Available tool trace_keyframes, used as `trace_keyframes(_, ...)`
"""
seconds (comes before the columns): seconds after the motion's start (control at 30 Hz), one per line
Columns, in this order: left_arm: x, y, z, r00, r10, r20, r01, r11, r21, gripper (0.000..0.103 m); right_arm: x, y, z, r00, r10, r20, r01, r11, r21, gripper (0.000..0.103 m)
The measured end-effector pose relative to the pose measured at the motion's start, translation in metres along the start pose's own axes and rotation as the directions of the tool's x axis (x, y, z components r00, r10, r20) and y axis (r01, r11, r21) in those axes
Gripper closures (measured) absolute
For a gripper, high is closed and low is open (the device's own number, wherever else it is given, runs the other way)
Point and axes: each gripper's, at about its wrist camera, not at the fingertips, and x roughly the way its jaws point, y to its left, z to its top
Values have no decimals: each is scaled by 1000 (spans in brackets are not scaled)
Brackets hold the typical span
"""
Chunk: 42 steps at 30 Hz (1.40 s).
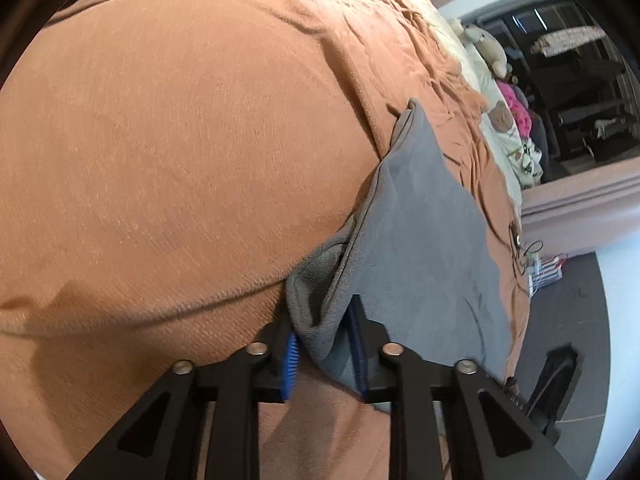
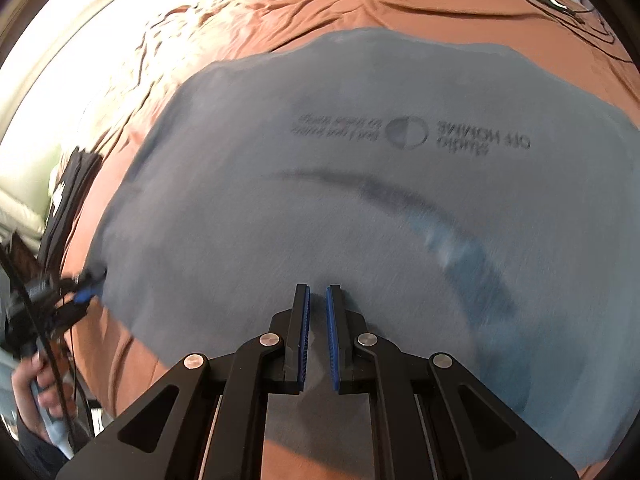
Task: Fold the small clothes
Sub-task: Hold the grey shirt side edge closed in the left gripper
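shirt (image 2: 360,208) – grey matt cloth | bedcover (image 1: 180,140) – orange ribbed cloth

A bed with a rust-orange cover (image 2: 320,4) carries a spread grey-blue garment (image 2: 320,200) and a thin black cable (image 2: 576,8)

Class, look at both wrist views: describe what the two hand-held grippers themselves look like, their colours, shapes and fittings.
Each hand-held gripper, left and right, has black angular linkage arms with triangular cut-outs, round silver pivot pins, and two straight fingers lined with blue ribbed pads. Black cables trail beside the left one in the right wrist view.
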Motion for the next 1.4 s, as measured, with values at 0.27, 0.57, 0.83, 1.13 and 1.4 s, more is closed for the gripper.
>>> trace_keyframes(0.27, -6, -7, 0, 1000, 12, 1, -12, 999, 42, 92, 14, -13, 46, 999, -17, 36, 15, 998, 57, 98)
trace_keyframes(0.57, -6, -14, 8, 998, 42, -38, -41, 999, 26, 93, 45, -23, 92, 996, -66, 56, 61, 995, 83, 98)
trace_keyframes(0.83, -2, -14, 10, 997, 50, -63, -50, 999, 13, 93, 56, -39, 122, 994, -73, 83, 64, 993, 98, 98)
trace_keyframes(1.13, 8, -13, 6, 994, 53, -100, -50, 998, 34, 91, 70, -52, 152, 990, -91, 107, 81, 992, 95, 98)
trace_keyframes(1.4, 11, -12, 7, 992, 70, -102, -67, 997, 33, 90, 77, -48, 177, 983, -129, 128, 122, 991, 61, 98)
